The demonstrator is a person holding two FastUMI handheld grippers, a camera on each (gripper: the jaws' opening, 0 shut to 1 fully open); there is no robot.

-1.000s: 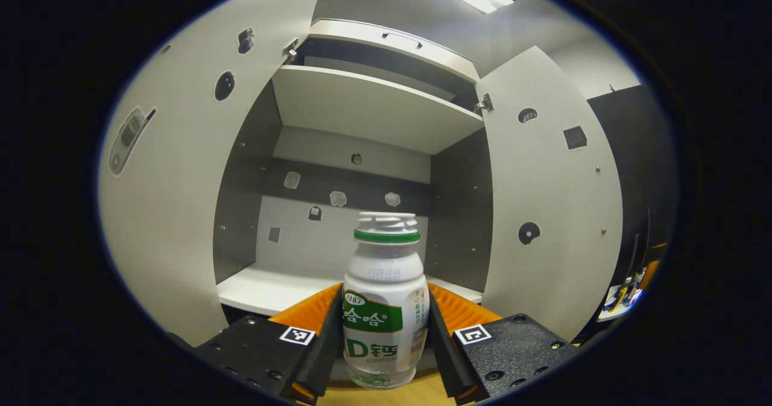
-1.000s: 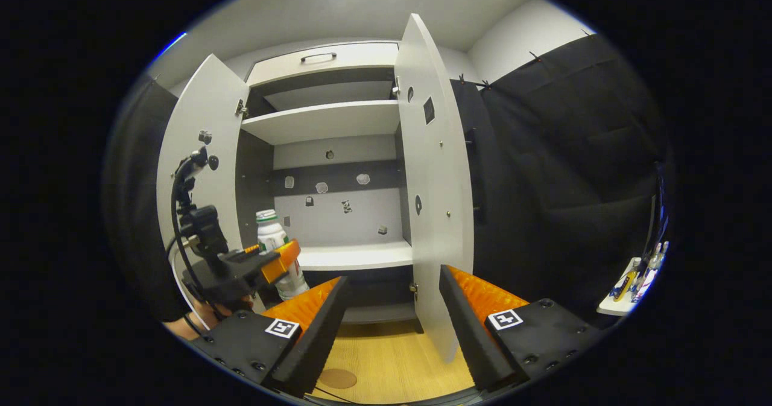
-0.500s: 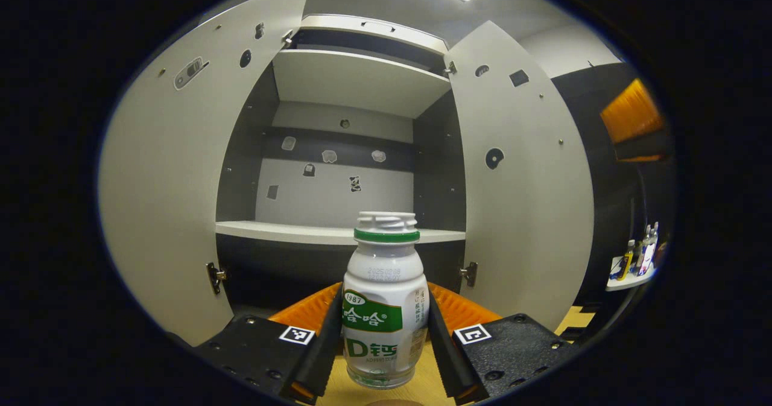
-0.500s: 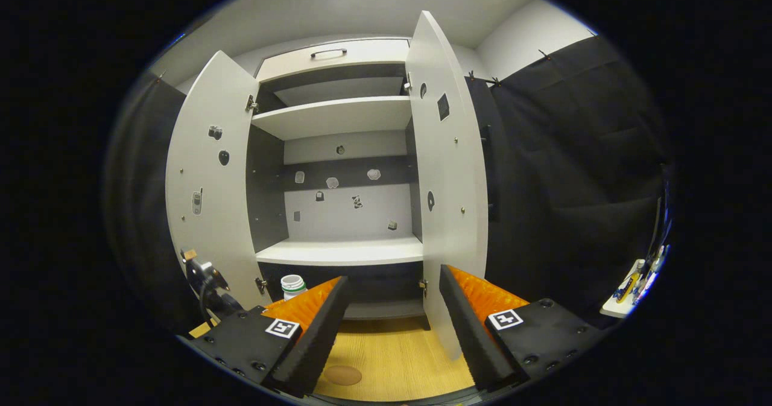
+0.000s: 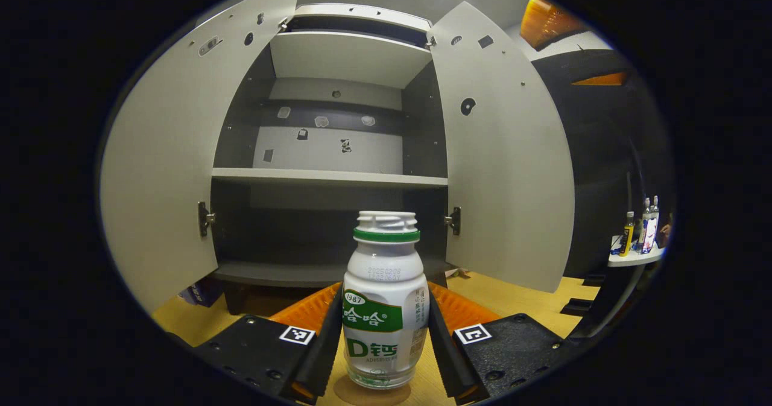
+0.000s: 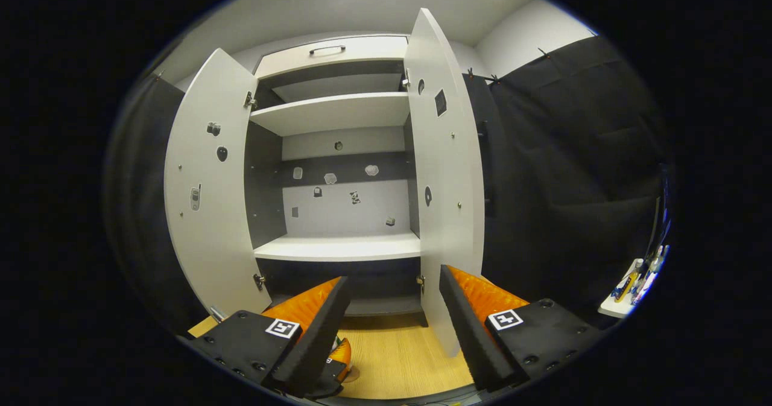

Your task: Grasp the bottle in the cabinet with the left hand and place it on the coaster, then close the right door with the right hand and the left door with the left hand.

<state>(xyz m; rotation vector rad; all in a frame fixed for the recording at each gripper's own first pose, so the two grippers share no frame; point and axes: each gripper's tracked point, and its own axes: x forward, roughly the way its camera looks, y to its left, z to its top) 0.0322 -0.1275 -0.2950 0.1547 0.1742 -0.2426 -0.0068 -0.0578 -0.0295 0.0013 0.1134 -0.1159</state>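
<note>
A white bottle [image 5: 385,327] with a green collar and green label stands upright between my left gripper's [image 5: 383,294] fingers, which press on both its sides. Its base sits just over a round brown coaster [image 5: 398,394] on the wooden table [image 5: 512,297]; contact is unclear. Behind it the cabinet [image 5: 329,178] stands with its left door [image 5: 163,171] and right door [image 5: 506,171] wide open. My right gripper [image 6: 392,279] is open and holds nothing, in front of the right door's [image 6: 446,183] edge. Low between its fingers an orange part of the left gripper [image 6: 341,355] shows over the table.
The cabinet shelves [image 6: 338,249] are bare, with small stickers on the back wall. A small white side shelf [image 5: 639,255] with a few bottles stands at the far right. Black cloth [image 6: 573,183] hangs to the right of the cabinet.
My left gripper has carried the bottle out of the cabinet and down to the coaster on the table. The right gripper has stayed nearly still and open.
</note>
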